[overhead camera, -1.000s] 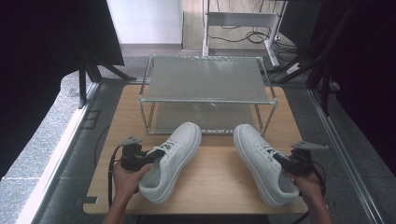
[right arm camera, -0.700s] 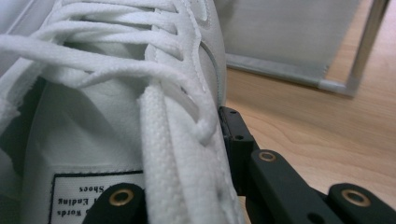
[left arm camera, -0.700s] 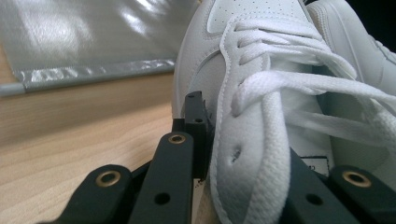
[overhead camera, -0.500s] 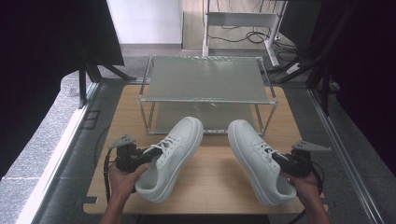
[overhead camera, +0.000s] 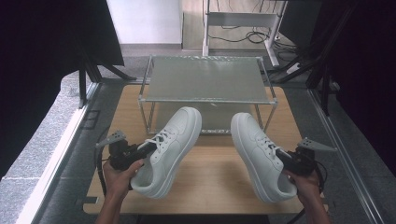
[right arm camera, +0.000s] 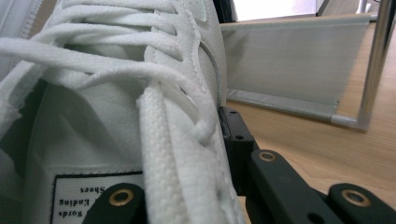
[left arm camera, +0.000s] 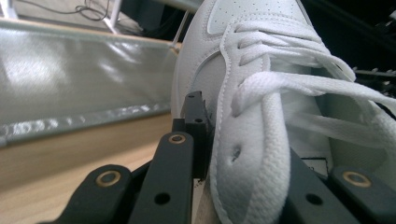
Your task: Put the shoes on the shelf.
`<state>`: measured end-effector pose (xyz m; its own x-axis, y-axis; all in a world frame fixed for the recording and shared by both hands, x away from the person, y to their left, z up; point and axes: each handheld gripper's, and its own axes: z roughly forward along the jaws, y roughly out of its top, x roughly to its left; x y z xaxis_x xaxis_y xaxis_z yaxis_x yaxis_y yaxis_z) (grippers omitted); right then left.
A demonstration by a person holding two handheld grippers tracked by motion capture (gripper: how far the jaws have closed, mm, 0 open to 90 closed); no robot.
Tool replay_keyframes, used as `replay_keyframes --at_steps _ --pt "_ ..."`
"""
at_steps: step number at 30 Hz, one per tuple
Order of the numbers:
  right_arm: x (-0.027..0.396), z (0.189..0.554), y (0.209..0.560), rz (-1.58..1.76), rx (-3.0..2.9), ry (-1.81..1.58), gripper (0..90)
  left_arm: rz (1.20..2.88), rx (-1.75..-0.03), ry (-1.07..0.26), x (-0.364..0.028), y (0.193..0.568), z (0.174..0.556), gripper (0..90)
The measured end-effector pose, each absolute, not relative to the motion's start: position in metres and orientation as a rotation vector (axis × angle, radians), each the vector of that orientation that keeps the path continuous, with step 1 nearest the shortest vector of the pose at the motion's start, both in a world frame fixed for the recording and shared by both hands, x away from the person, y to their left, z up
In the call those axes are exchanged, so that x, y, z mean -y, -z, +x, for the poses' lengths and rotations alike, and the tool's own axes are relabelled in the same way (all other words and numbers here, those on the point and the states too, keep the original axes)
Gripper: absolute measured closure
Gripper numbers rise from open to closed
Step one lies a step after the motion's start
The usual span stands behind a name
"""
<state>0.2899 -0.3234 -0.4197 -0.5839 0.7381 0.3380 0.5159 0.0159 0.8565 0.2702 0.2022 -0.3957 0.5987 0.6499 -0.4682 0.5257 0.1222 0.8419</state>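
Two white lace-up sneakers hang just above the wooden table (overhead camera: 215,175). My left gripper (overhead camera: 142,150) is shut on the laced side wall of the left sneaker (overhead camera: 170,147), whose toe points up and right toward the rack. In the left gripper view the black pad (left arm camera: 196,128) presses the left sneaker (left arm camera: 261,112) by its eyelets. My right gripper (overhead camera: 282,156) is shut on the side wall of the right sneaker (overhead camera: 257,149), toe pointing toward the rack. The right gripper view has the right sneaker (right arm camera: 140,121) between the jaws, with a printed tongue label low in the picture.
A two-tier metal-frame rack (overhead camera: 205,79) with frosted shelves stands at the back of the table, its lower shelf (right arm camera: 289,65) just beyond the toes. Black frames and cables flank the table. A grey stone floor strip (overhead camera: 42,135) lies to the left.
The left sneaker has risen and tilted more toward the rack in my left gripper. The right sneaker has shifted slightly left and forward. Both grips are unchanged.
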Motion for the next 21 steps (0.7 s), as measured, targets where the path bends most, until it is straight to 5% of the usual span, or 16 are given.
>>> replay_keyframes --at_steps 21 --pt "0.303 0.308 0.373 1.252 -1.998 -1.687 87.1 1.484 -0.99 -0.157 -0.199 0.355 0.294 82.3"
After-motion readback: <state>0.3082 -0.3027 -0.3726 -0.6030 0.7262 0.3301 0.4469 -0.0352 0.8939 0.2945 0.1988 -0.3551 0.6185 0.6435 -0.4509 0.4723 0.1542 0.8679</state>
